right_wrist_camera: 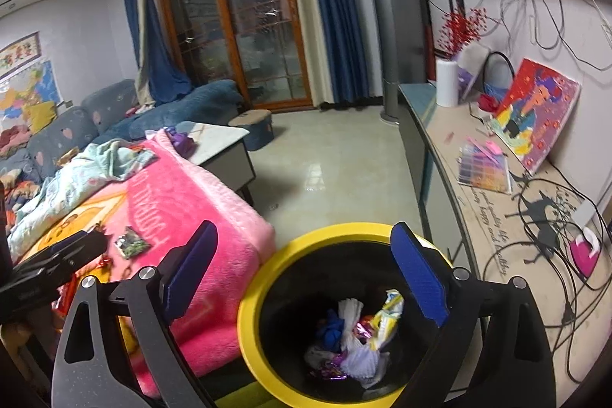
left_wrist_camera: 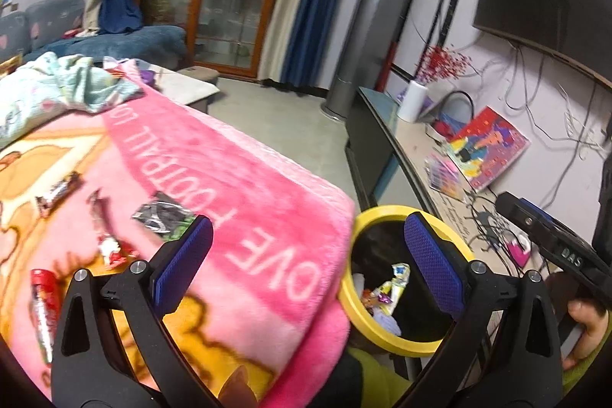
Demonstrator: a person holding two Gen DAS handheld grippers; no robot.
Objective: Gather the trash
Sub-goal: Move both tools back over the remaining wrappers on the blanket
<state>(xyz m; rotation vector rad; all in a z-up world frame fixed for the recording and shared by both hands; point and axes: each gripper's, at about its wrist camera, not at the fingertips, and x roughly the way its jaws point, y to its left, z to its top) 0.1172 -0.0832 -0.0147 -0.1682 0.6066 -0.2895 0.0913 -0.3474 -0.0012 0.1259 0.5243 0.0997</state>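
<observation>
Both our tongs gape empty by the bin.
Our left tongs [left_wrist_camera: 310,264] and right tongs [right_wrist_camera: 304,272] are released; the red wrapper [left_wrist_camera: 43,312] left of them lies lengthwise along their reach; the bin [right_wrist_camera: 252,308] opens upward below.

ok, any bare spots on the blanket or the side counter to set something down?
Free: the pink blanket band between the wrappers and its edge by the yellow-rimmed bin; the counter stretch between the white vase and the colour tray. Crowded: the blanket's wrapper cluster, and the counter's cable tangle.
</observation>
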